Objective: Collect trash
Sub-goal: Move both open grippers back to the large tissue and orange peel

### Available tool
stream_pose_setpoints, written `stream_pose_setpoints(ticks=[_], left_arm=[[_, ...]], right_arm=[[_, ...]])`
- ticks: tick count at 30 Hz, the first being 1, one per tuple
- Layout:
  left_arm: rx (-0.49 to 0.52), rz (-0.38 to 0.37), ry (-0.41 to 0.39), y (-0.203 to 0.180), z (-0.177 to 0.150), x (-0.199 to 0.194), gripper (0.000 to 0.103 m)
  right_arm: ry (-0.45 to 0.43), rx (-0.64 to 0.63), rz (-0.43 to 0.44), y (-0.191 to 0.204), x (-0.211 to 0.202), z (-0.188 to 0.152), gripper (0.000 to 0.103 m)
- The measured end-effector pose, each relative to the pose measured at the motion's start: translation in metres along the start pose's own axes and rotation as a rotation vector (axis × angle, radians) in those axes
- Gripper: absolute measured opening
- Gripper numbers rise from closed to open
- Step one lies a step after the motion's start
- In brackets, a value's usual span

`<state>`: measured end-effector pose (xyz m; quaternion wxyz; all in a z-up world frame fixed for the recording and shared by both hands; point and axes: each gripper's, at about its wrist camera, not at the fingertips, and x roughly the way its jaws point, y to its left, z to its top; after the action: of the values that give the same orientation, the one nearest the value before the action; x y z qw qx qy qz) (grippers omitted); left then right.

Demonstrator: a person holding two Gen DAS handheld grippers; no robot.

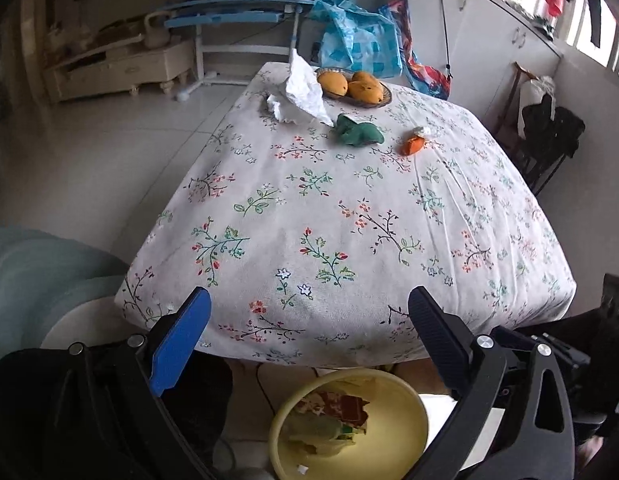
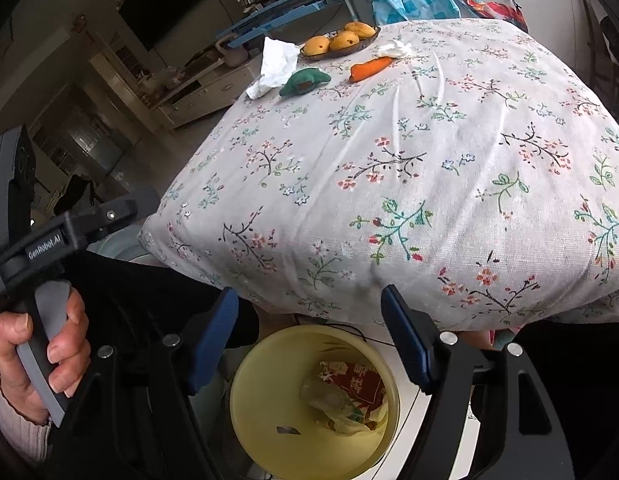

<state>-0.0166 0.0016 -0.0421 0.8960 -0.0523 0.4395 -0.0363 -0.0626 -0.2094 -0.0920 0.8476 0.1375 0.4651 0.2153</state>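
The left gripper [image 1: 309, 316] sits at the bottom of its own view with its jaws spread wide and nothing between them, over the near edge of the table and the yellow bin [image 1: 409, 400] below. The right gripper [image 2: 309, 320] is likewise apart and empty at the bottom of its view, above the same bin [image 2: 253, 384], which stands on the floor at lower centre. Inside the bin lies trash [image 2: 349, 392]: a red printed wrapper and some pale crumpled plastic.

At the lower left of the right view a hand [image 2: 41, 344] grips the handle of the other tool.

The table wears a flowered cloth [image 1: 349, 208]. Near its far end, toward the upper middle of the left view, lie a crumpled white paper [image 1: 303, 92], a green cloth lump [image 1: 359, 130] just right of it, and an orange carrot-like piece [image 1: 413, 145] with a small white wad [image 1: 423, 131] touching it. Behind them a shallow dish [image 1: 383, 100] holds yellow mangoes [image 1: 349, 84].
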Motion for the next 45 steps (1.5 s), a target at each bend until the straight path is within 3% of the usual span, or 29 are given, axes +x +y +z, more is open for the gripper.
stream_pose_setpoints(ticks=[20, 30, 35, 45], left_arm=[[0.055, 0.025, -0.001, -0.007, -0.004, 0.0, 0.096], [0.02, 0.008, -0.018, -0.001, -0.001, -0.003, 0.096], [-0.086, -0.04, -0.054, 0.018, 0.008, -0.009, 0.096], [-0.081, -0.02, -0.091, 0.023, 0.057, 0.001, 0.096]], right_arm=[[0.004, -0.03, -0.011, 0.006, 0.004, 0.0, 0.071], [-0.006, -0.026, -0.007, 0.006, 0.003, 0.002, 0.071], [-0.037, 0.0, 0.007, 0.004, -0.003, 0.013, 0.071], [-0.075, 0.025, -0.024, -0.014, -0.003, 0.061, 0.071]])
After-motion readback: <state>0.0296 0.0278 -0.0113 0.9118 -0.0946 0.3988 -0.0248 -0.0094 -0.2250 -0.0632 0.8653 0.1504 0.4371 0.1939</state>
